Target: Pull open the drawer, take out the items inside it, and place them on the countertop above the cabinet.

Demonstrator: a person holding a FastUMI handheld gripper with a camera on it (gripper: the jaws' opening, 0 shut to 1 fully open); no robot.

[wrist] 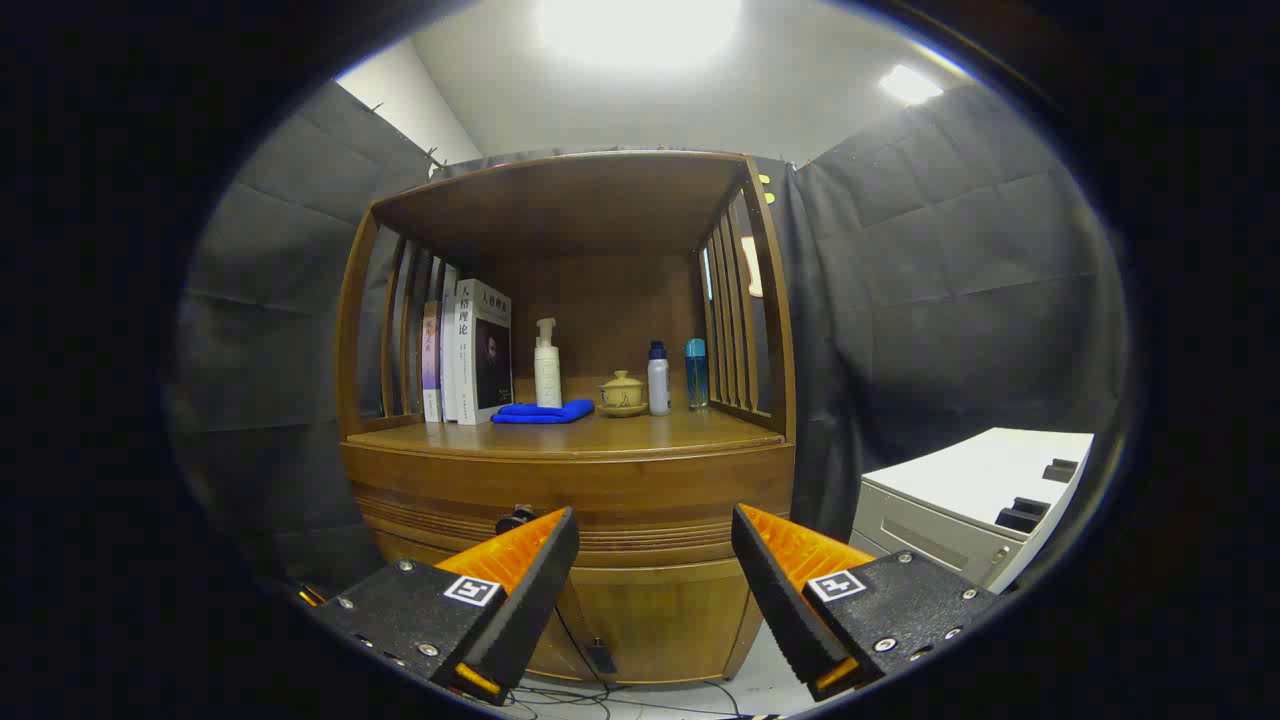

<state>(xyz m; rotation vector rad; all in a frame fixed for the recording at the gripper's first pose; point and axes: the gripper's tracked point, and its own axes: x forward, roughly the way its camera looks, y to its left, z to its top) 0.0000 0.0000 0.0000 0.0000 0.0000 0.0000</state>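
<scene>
Two jaws of the gripper (655, 525) gape empty before the shut drawer (570, 497), its length crosswise.

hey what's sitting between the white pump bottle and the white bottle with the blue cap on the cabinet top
In the gripper view, a small yellow lidded cup on a saucer stands between the pump bottle and the blue-capped bottle. The open gripper is well short of them.

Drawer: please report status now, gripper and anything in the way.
Gripper open, holding nothing. Drawer shut, just beyond the fingers, knob by one finger. Path clear.
</scene>
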